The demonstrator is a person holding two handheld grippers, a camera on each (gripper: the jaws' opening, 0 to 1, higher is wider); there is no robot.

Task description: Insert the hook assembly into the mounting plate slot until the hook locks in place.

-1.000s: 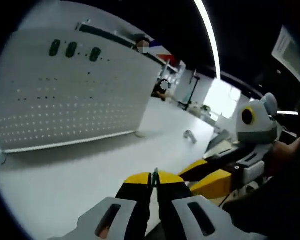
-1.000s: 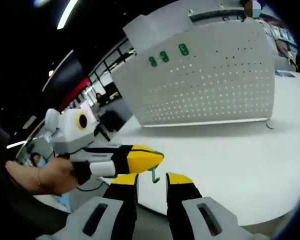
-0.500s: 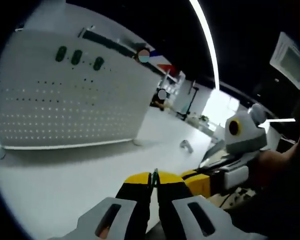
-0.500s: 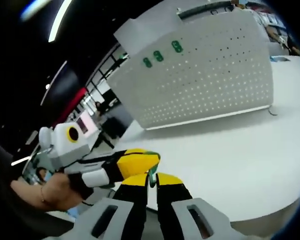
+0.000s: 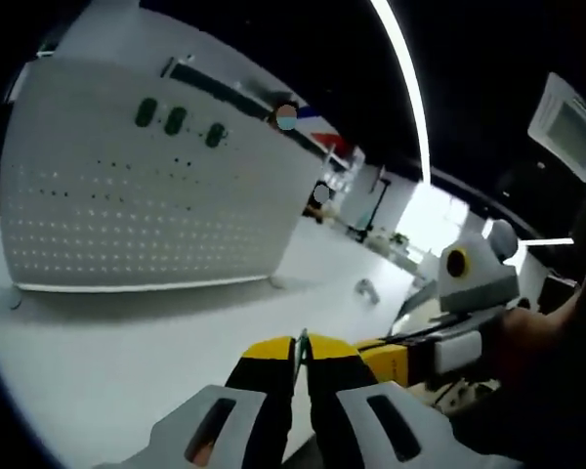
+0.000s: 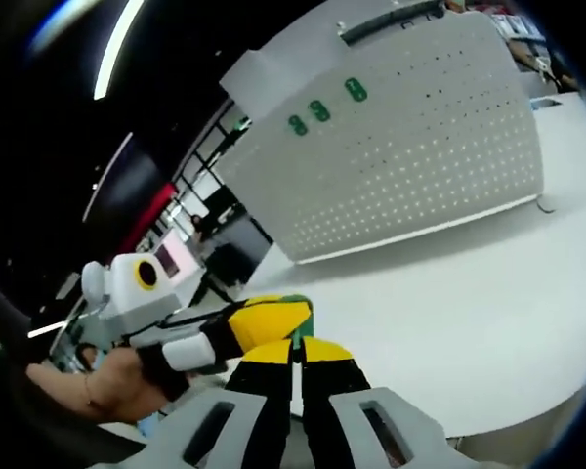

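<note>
A: The left gripper [image 5: 300,354], in its own view, has its yellow-tipped jaws pressed almost together on a thin green hook [image 5: 302,344] whose end pokes up between the tips.

B: And the right gripper [image 6: 293,354]?

A: In the right gripper view its jaws are drawn in just as narrowly, with the same green hook [image 6: 294,337] showing in the slit between them. The left gripper [image 6: 265,319] comes in from the left there, its yellow tip touching or nearly touching the right one's tips, right at the hook. Whether both truly clamp it I cannot tell; the right jaws look closed on it.

B: Where is the mounting plate?

A: The white perforated plate [image 5: 146,210] stands upright on the white table [image 5: 127,362], well ahead of the left gripper and off to its left, three green hooks [image 5: 176,121] in a row near its top edge. From the right gripper the plate [image 6: 410,166] lies ahead and up to the right.

B: Anything one view gives that the other lacks?

A: The right gripper view shows the hand [image 6: 107,386] gripping the left tool. The left gripper view shows the right gripper [image 5: 410,357] entering low on the right, and a small grey object [image 5: 368,290] on the table beyond the jaws.
</note>
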